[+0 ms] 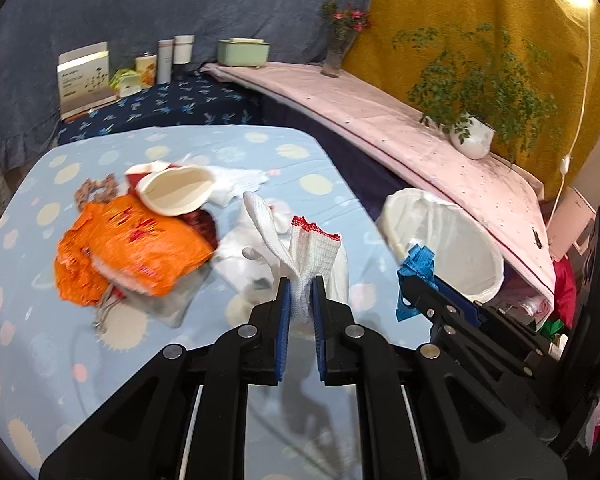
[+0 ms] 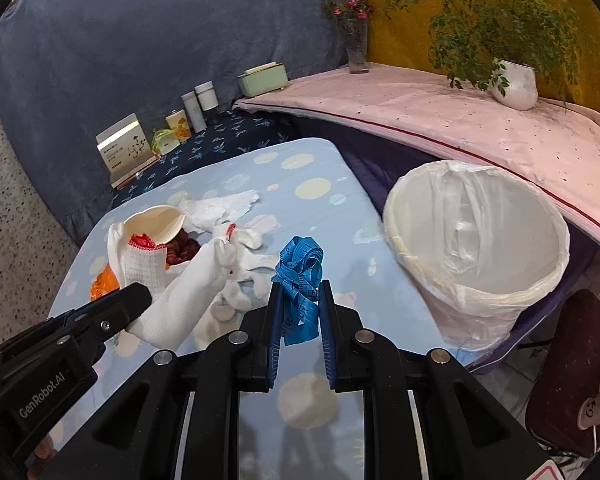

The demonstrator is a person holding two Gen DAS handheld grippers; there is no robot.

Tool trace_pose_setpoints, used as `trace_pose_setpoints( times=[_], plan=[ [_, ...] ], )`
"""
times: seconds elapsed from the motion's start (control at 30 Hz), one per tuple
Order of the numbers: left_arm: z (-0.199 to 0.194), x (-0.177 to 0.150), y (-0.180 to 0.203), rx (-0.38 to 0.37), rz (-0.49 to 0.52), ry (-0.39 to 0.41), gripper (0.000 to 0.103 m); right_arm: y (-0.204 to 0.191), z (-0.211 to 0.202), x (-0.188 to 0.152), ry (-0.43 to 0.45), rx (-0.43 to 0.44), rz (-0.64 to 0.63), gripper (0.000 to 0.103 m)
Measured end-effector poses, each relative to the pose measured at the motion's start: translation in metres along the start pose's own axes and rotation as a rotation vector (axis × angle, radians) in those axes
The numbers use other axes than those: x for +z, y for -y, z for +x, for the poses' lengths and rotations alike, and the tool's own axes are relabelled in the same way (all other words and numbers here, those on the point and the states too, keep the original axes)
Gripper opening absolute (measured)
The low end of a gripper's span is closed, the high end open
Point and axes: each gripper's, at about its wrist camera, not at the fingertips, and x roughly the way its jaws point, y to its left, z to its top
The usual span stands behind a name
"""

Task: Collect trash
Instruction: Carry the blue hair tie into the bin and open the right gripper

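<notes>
My left gripper (image 1: 300, 284) is shut on a white knit glove with a red cuff (image 1: 314, 248), held above the blue spotted table (image 1: 40, 360); the glove also shows in the right wrist view (image 2: 180, 288). My right gripper (image 2: 299, 286) is shut on a crumpled blue measuring tape (image 2: 300, 272), seen in the left wrist view (image 1: 414, 268) next to the bin. The white lined trash bin (image 2: 476, 240) stands off the table's right edge. On the table lie an orange wrapper (image 1: 132, 248), a paper cup (image 1: 176, 190) and white gloves (image 2: 220, 208).
A pink-covered ledge (image 2: 460, 120) with a potted plant (image 2: 512, 80) and a flower vase (image 2: 356, 40) runs behind the bin. Boxes, cans and jars (image 1: 140, 68) stand on a dark blue cloth at the back. A dark red stool (image 2: 572, 360) is at lower right.
</notes>
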Motion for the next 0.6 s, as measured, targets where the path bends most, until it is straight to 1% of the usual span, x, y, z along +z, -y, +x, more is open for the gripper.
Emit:
trace_pose_setpoints(
  times=[0.33, 0.47, 0.6],
  plan=[
    [0.04, 0.026, 0.075, -0.122, 0.099, -0.013, 0.011, 0.089, -0.002, 0.014, 0.035, -0.109, 0.108, 0.017],
    [0.064, 0.034, 0.099, -0.166, 0.119, -0.04, 0.011, 0.117, 0.005, 0.018, 0.033, -0.143, 0.134, 0.017],
    [0.088, 0.04, 0.121, -0.183, 0.155, -0.058, 0.011, 0.137, 0.015, 0.023, 0.029, -0.167, 0.151, 0.017]
  ],
)
